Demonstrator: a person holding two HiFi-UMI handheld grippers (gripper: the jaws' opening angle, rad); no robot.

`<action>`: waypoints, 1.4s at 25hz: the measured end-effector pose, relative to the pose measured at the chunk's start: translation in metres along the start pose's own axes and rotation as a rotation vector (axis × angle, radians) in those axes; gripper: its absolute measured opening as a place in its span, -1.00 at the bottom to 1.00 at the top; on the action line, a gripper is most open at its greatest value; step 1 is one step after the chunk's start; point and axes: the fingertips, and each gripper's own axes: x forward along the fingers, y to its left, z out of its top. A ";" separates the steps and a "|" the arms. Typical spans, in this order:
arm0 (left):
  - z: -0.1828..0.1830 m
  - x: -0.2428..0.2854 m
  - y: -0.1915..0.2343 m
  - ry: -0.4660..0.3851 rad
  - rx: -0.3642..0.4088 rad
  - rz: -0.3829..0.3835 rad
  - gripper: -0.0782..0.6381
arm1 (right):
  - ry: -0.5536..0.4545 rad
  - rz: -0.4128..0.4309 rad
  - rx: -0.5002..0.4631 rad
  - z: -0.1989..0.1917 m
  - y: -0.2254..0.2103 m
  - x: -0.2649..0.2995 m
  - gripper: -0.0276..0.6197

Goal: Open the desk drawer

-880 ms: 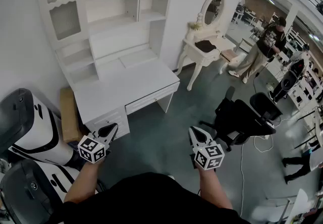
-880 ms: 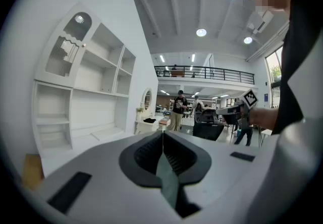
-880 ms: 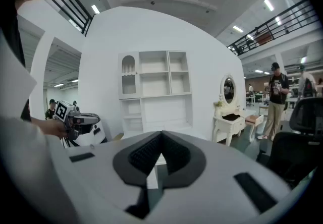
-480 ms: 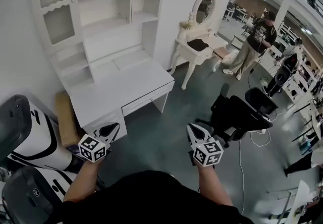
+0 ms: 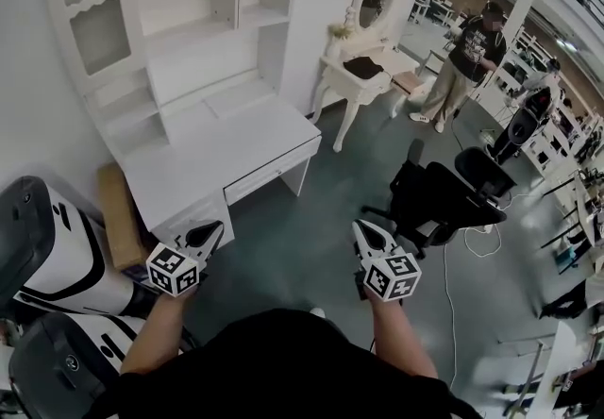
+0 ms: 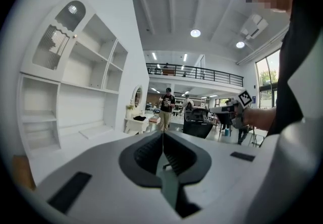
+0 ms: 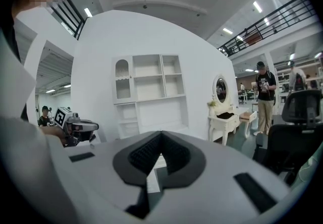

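White bench with shelved hutch (image 5: 203,158) shifted up-left in head view; both claws roughly where they were. Left claw (image 5: 211,231) fully closed, holding nothing. Right claw (image 5: 362,229) likewise closed, holding nothing. Neither touches long white drawer (image 5: 269,172), closed under benchtop. Drawer handle too small to discern. Bench's lower cabinet partly hidden behind left claw.

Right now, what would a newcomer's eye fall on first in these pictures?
The big white desk with tall shelves fills the upper left of the head view, its drawer shut. Low in front, the left gripper and right gripper are both shut and empty, apart from the desk. A black chair stands at the right, a white dressing table beyond it.
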 end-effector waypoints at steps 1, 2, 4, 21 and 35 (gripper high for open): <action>-0.002 0.001 -0.001 0.002 -0.003 -0.004 -0.75 | 0.005 0.002 0.002 -0.002 0.000 0.001 -0.91; -0.004 0.001 -0.001 0.005 -0.004 -0.007 -0.75 | 0.010 0.005 0.004 -0.005 0.001 0.002 -0.91; -0.008 0.001 0.000 0.014 -0.005 -0.010 -0.75 | 0.019 0.014 0.005 -0.010 0.005 0.006 -0.91; -0.021 0.033 0.024 0.057 -0.042 0.034 -0.75 | 0.049 0.068 0.049 -0.020 -0.024 0.050 -0.91; -0.013 0.117 0.048 0.095 -0.048 0.096 -0.75 | 0.091 0.115 0.090 -0.020 -0.110 0.122 -0.91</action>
